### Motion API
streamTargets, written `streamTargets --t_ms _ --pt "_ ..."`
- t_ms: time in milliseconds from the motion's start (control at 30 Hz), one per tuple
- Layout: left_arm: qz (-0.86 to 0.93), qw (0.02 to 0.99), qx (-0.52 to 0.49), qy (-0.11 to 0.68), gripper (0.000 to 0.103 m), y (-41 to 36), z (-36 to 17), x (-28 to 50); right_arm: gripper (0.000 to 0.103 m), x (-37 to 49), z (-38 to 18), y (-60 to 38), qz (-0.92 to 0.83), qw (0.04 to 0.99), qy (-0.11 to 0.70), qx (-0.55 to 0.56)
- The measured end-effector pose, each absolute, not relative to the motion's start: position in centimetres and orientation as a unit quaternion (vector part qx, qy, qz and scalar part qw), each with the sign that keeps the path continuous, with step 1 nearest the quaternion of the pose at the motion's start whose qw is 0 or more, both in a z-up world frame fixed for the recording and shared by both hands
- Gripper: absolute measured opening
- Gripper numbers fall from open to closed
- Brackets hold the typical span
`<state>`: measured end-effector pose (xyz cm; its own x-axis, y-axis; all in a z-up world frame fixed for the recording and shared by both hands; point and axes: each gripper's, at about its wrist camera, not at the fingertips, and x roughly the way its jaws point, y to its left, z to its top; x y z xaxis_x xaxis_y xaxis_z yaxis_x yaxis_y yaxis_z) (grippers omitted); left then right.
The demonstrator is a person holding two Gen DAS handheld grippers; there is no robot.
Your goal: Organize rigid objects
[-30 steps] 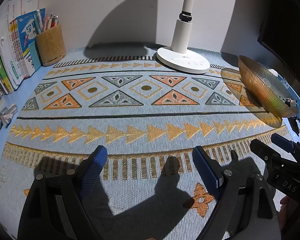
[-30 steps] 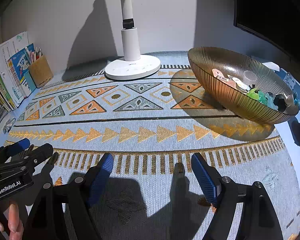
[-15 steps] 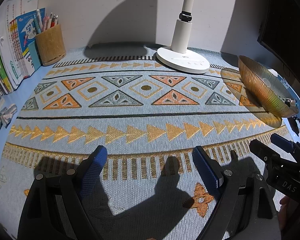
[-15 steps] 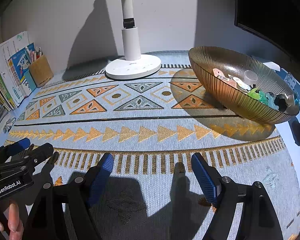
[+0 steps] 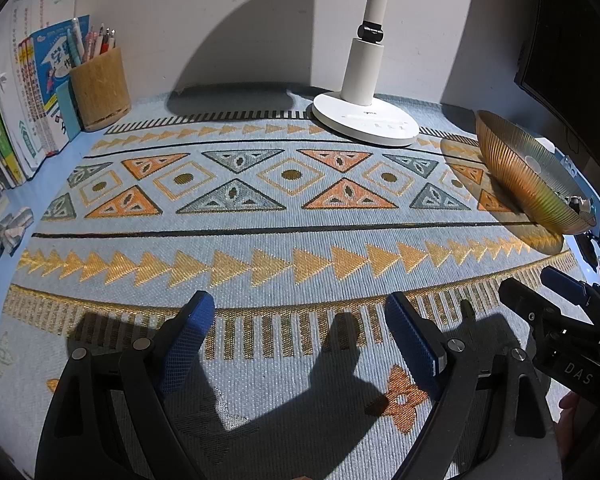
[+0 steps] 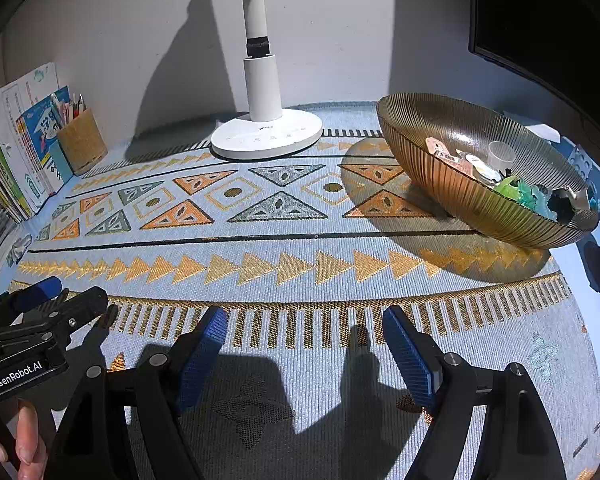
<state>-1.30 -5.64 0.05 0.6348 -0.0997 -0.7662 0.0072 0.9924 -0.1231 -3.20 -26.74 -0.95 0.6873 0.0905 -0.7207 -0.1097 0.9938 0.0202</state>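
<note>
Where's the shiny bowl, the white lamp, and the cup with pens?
bowl (image 6: 459,196), right wrist view, ribbed outer wall.
lamp (image 6: 266,138), right wrist view, round white base.
pen cup (image 5: 100,88), left wrist view, front of its tan side.

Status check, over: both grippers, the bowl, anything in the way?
Left gripper open, empty, over the mat. Right gripper open, empty. Amber bowl at right, small items already inside. Nothing between grippers and bowl.

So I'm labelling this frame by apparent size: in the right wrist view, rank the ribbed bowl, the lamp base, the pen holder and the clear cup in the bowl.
Largest to smallest as they look:
1. ribbed bowl
2. lamp base
3. pen holder
4. clear cup
The pen holder sits farthest off, so it may be under-ranked.
</note>
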Motion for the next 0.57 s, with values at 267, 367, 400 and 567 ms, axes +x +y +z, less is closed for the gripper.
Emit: streamTargets --t_ms 267,367,400,567 --pt "-0.03 0.903 -0.053 0.425 0.086 -5.5 0.11 -1.22 0.079 -3.19 -0.95 -26.8 0.055 0.918 0.392 -0.012" --pt "-0.029 0.904 -0.052 0.424 0.086 -5.44 0.15 -1.22 0.079 -3.19 -0.95 -26.8 0.055 0.918 0.392 -0.013" --pt "-0.025 0.906 -0.051 0.42 0.086 -5.39 0.25 -1.31 0.079 -3.2 -0.95 -26.8 0.055 0.918 0.392 -0.013" --pt "-0.022 0.91 -0.05 0.411 0.086 -5.15 0.52 -1.5 0.079 -3.18 -0.95 -26.81 0.055 0.918 0.392 -0.012"
